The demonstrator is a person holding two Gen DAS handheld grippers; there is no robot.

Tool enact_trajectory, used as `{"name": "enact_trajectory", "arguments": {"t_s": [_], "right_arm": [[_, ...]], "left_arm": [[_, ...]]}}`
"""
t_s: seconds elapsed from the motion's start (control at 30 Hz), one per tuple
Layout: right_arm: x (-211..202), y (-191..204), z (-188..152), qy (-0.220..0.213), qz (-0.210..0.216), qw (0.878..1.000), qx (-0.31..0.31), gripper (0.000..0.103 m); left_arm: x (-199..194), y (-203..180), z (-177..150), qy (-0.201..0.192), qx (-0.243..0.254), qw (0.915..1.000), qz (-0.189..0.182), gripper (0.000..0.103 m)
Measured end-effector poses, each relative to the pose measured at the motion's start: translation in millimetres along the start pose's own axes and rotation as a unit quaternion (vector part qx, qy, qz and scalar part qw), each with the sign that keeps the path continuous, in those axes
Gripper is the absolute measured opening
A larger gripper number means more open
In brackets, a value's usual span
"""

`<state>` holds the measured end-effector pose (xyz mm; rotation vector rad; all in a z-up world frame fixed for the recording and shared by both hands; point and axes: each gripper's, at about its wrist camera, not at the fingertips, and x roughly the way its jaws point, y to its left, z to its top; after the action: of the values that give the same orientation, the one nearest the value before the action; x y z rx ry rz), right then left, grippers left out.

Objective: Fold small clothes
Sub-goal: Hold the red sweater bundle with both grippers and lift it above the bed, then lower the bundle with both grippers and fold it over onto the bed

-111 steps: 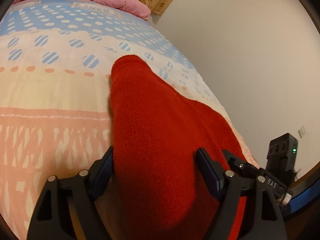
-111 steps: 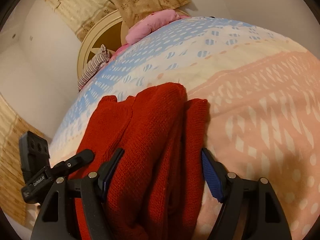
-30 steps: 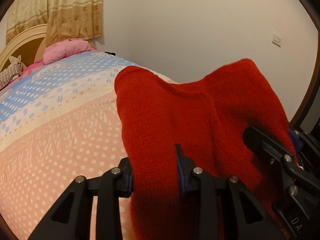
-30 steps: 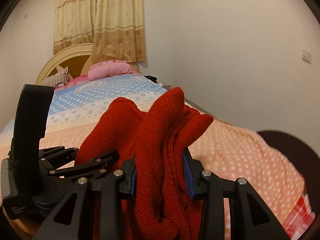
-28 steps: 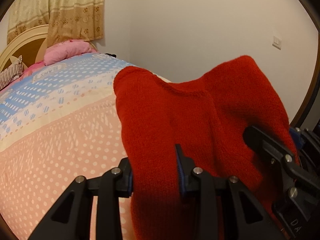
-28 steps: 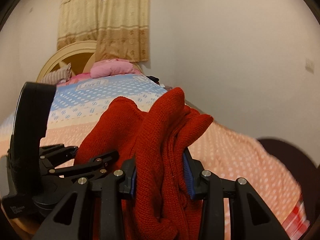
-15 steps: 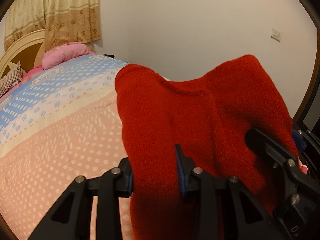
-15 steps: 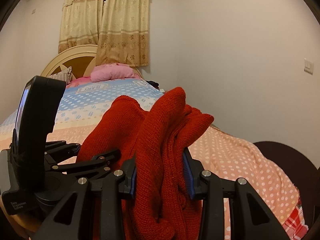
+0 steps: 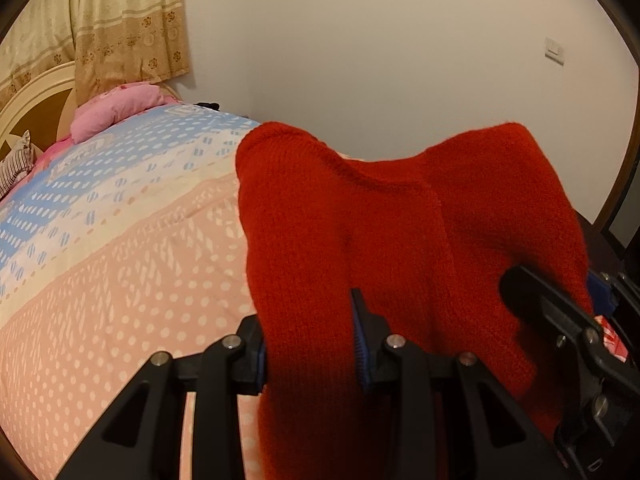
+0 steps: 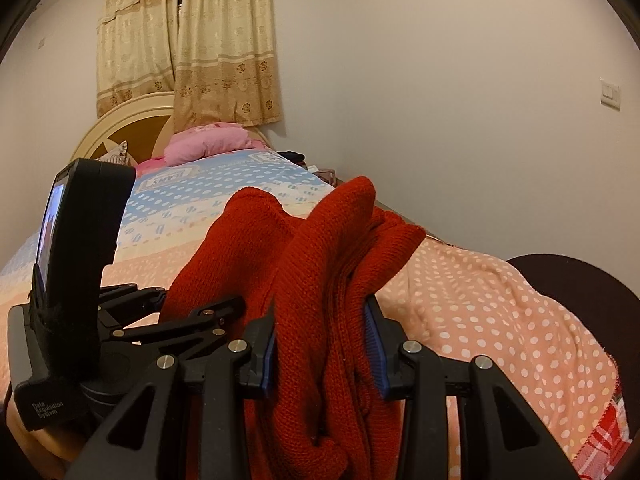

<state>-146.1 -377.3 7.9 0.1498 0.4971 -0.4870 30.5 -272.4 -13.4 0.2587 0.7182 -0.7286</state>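
Left hand-held gripper (image 9: 310,346): clamped on red knit garment (image 9: 360,216), lifted off bed (image 9: 120,264).
Right hand-held gripper (image 10: 322,344): pinching bunched layers, keeping edges together, probably for folding.

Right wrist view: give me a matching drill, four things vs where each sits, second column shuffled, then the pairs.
Things:
1. sweater
2. pillow
3. curtain
4. switch

Places:
A. on the wall, far right
B. hanging above the headboard
C. clamped in the right claw
D. at the head of the bed

Pairs: 1-C, 2-D, 3-B, 4-A
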Motion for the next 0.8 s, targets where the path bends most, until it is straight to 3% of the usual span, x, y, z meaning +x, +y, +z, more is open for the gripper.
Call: {"name": "enact_trajectory", "arguments": {"t_s": [0.1,0.2,0.23,0.37,0.43,0.53,0.63,0.73,0.8], "right_arm": [[11,-8,3,-0.004,-0.001,1.000,0.012,0.033],[23,-15,6,-0.010,-0.013,1.000,0.009,0.021],[30,-17,7,-0.009,-0.015,1.000,0.006,0.008],[61,-29,2,0.030,-0.016,0.999,0.009,0.008],[68,-44,-2,0.045,-0.001,0.998,0.042,0.009],[71,-74,-9,0.063,0.026,0.990,0.126,0.021],[72,-96,-14,0.070,0.042,0.980,0.179,0.050],[73,-106,-9,0.065,0.067,0.974,0.209,0.056],[89,-108,-3,0.092,0.086,0.968,0.217,0.063]], "left_arm": [[9,0,6,-0.005,-0.001,0.9999,0.011,0.034],[20,-4,9,-0.013,0.004,0.9996,0.026,0.034],[26,-5,9,-0.013,0.007,0.9995,0.029,0.034],[46,-2,4,0.008,-0.005,0.9992,0.040,0.036],[47,2,1,0.010,-0.013,0.9992,0.036,0.041],[51,7,2,0.020,-0.022,0.9990,0.032,0.049],[55,10,1,0.031,-0.038,0.9985,0.026,0.053],[56,8,1,0.034,-0.040,0.9983,0.025,0.055],[54,6,2,0.032,-0.035,0.9985,0.028,0.055]]}}
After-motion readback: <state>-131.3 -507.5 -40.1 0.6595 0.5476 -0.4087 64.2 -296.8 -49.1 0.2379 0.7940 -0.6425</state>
